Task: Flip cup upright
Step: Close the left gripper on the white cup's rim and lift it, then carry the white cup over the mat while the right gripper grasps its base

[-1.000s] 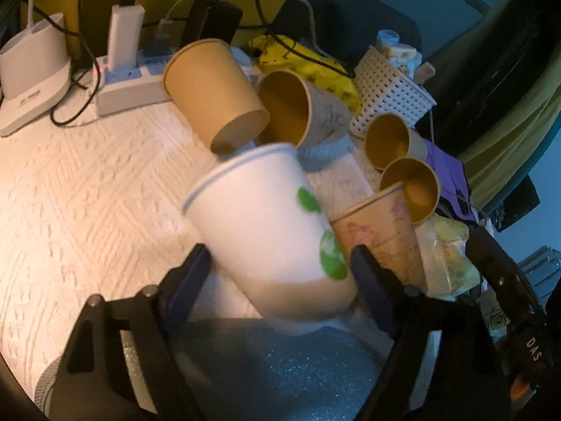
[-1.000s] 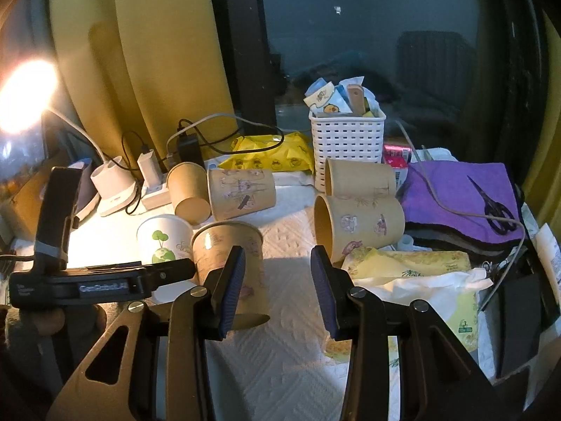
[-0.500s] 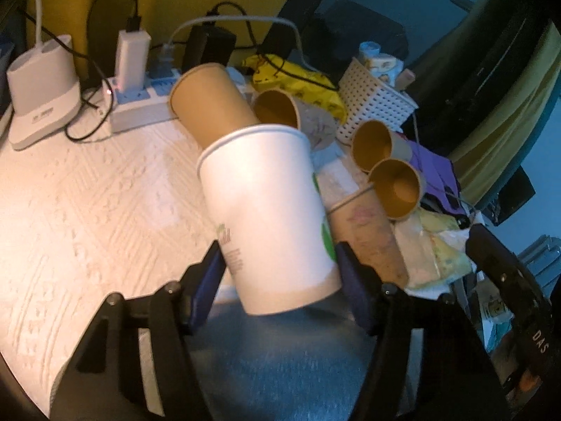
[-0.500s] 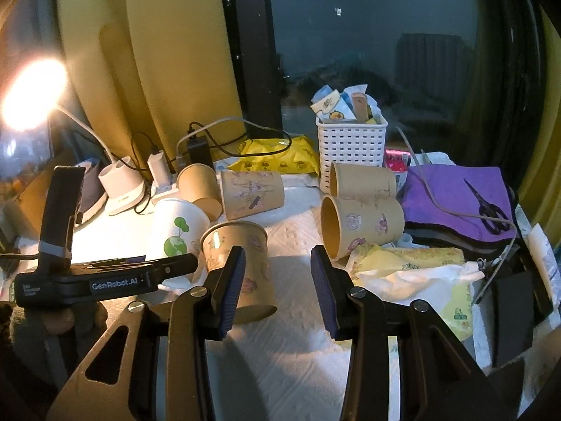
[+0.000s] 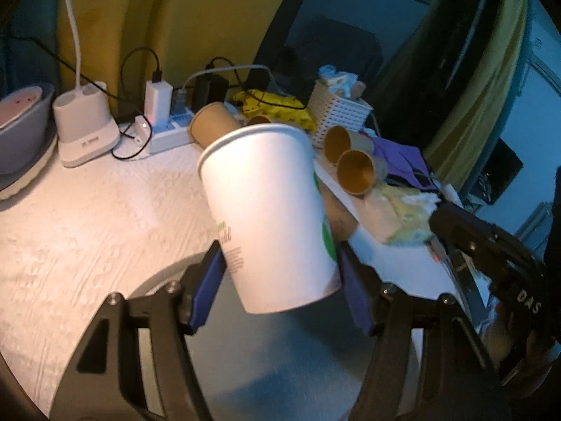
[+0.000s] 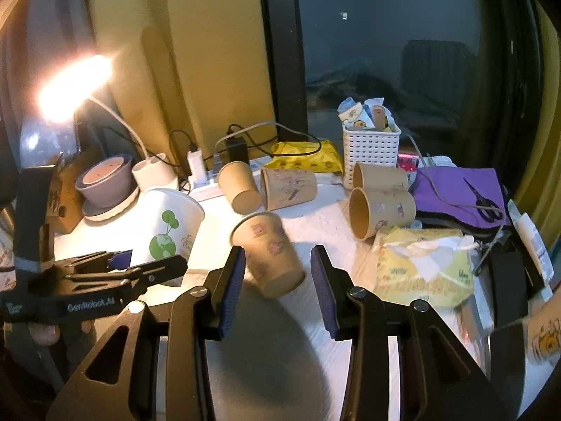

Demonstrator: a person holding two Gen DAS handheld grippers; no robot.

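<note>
Since a second ago the left tongs [image 5: 280, 291] have carried the white cup [image 5: 266, 210] up off the bench [image 5: 87, 210] and turned it until its mouth faces up and away, nearly upright but with a lean. Those tongs are closed on the cup near its base, one pad on each side; in the right view the cup [image 6: 168, 224] hangs just above the bench, left of the other tongs. The right tongs [image 6: 277, 291] stand wide open and empty, with a brown cup [image 6: 270, 252] lying tilted between and just beyond the pads; I cannot tell whether it touches them. My worry is the grip: it is low on a thin paper wall, so a harder squeeze could crease the cup, and a looser one could let it swing or slip. Set down with that lean, it may tip over again, or knock the brown cup or the lying cups [image 5: 354, 172] crowded behind it.
</note>
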